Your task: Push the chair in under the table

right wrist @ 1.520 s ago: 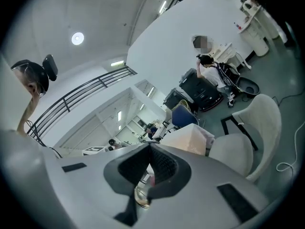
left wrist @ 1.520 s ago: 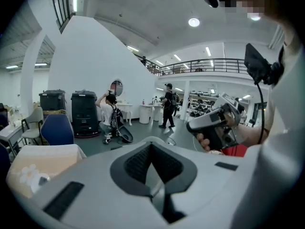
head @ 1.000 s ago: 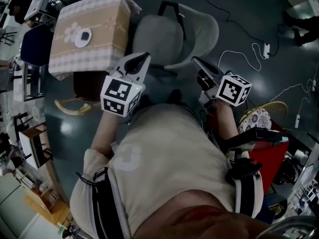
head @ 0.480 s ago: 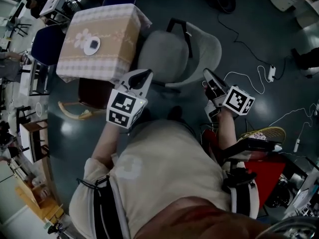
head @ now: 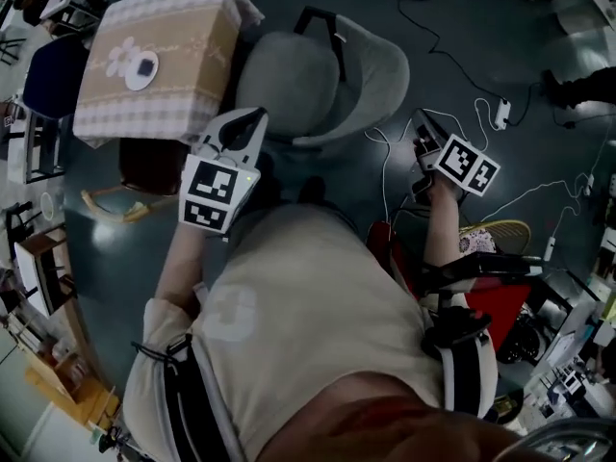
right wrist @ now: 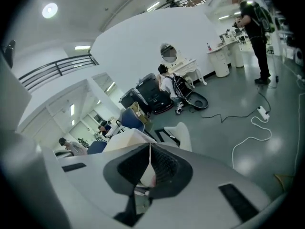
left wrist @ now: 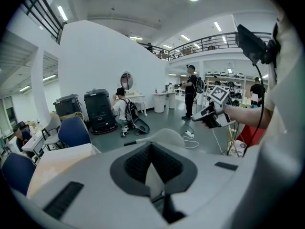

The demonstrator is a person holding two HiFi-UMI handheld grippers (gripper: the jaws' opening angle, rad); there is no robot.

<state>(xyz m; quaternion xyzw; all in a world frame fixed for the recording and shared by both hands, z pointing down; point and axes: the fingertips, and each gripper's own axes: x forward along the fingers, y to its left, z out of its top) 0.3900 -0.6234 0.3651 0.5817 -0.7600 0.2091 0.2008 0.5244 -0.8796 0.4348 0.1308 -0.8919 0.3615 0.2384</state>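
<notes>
Dark grey floor (head: 115, 248) in the head view: the chair (head: 318, 65) stands beside the clothed table (head: 154, 56), not under it. The left gripper (head: 252, 118) hovers at the chair's near edge; the right gripper (head: 421, 142) has swung away from the chair's backrest. Left gripper view: jaws shut, empty, chair just ahead. Right gripper view: jaws together on nothing, chair farther off. No push has begun, I judge.

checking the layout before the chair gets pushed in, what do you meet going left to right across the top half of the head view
blue chair → table with the checked cloth → grey chair → right tool
</notes>
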